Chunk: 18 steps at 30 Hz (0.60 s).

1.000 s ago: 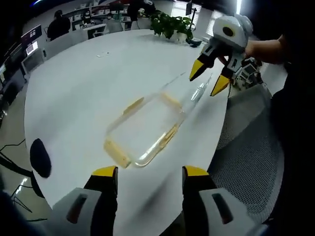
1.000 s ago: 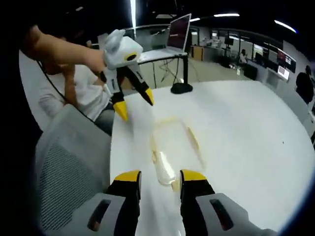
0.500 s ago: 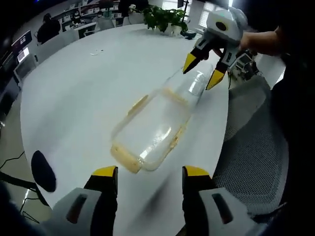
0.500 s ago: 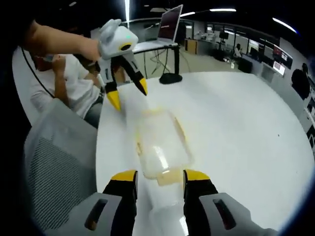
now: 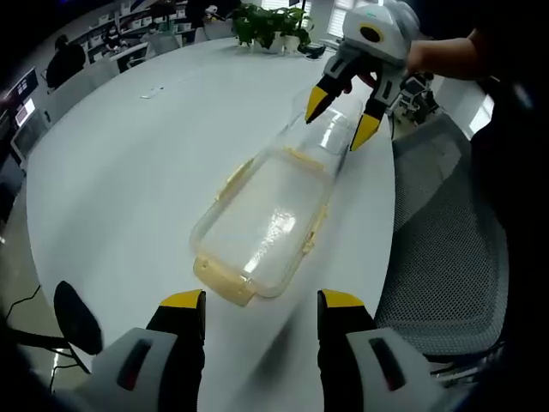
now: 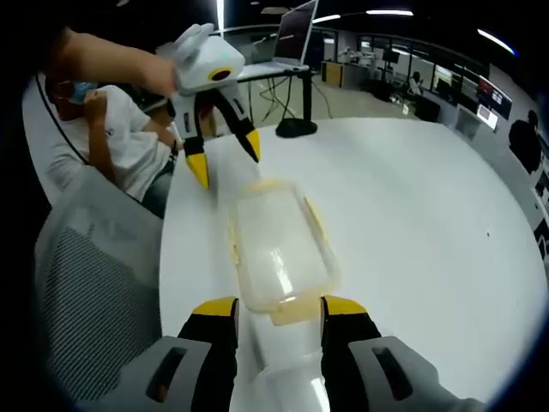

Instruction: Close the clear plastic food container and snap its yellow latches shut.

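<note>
My left gripper (image 5: 261,311) has its yellow-tipped fingers apart, empty, above the near short end of the clear rectangular plastic food container (image 5: 262,221), which lies on the round white tabletop (image 5: 129,163) near its edge. My right gripper (image 6: 270,316) also has its fingers apart, straddling the container's opposite end without clamping it. Yellow latches (image 6: 315,220) lie along the container's sides. A grey mesh chair (image 5: 437,249) stands just beside the tabletop.

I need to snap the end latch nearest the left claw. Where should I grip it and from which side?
Take the yellow end latch by its free outer edge, coming in low from the left claw side. It sticks out flat from the container short end toward that claw, so one jaw can slide beneath.
</note>
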{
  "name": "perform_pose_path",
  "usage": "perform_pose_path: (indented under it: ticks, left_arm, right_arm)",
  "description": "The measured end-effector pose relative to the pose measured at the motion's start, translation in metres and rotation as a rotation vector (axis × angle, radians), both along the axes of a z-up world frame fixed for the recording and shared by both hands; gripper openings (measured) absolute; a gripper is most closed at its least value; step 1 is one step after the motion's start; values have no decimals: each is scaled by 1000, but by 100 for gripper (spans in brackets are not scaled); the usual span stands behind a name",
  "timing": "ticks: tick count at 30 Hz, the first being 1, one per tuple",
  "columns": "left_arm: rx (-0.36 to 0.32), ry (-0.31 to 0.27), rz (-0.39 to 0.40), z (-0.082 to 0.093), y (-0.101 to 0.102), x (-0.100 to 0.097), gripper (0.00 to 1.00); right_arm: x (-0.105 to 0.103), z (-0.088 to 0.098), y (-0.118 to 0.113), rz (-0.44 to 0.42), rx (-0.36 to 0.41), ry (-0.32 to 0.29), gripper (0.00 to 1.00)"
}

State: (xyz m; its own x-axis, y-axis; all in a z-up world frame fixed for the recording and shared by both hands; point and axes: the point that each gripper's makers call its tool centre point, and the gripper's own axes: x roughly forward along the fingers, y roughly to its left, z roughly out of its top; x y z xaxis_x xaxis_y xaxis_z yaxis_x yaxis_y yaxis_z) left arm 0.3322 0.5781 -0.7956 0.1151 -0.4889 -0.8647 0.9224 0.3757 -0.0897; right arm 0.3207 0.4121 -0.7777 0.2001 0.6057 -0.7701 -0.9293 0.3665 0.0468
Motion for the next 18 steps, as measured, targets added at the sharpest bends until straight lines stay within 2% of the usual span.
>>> perform_pose_path:
  ticks: [5, 9, 18]
  left_arm:
    - [4, -4, -32, -4, -3, 4, 51]
    - [36, -19, -84, -11, -3, 7, 50]
    - [58, -46, -163, -12, -5, 19, 49]
  right_arm:
    - [2, -3, -3, 1, -17, -3, 40]
    - [3, -6, -3, 8, -30, -10, 40]
    - [1, -18, -4, 23, -78, -3, 42]
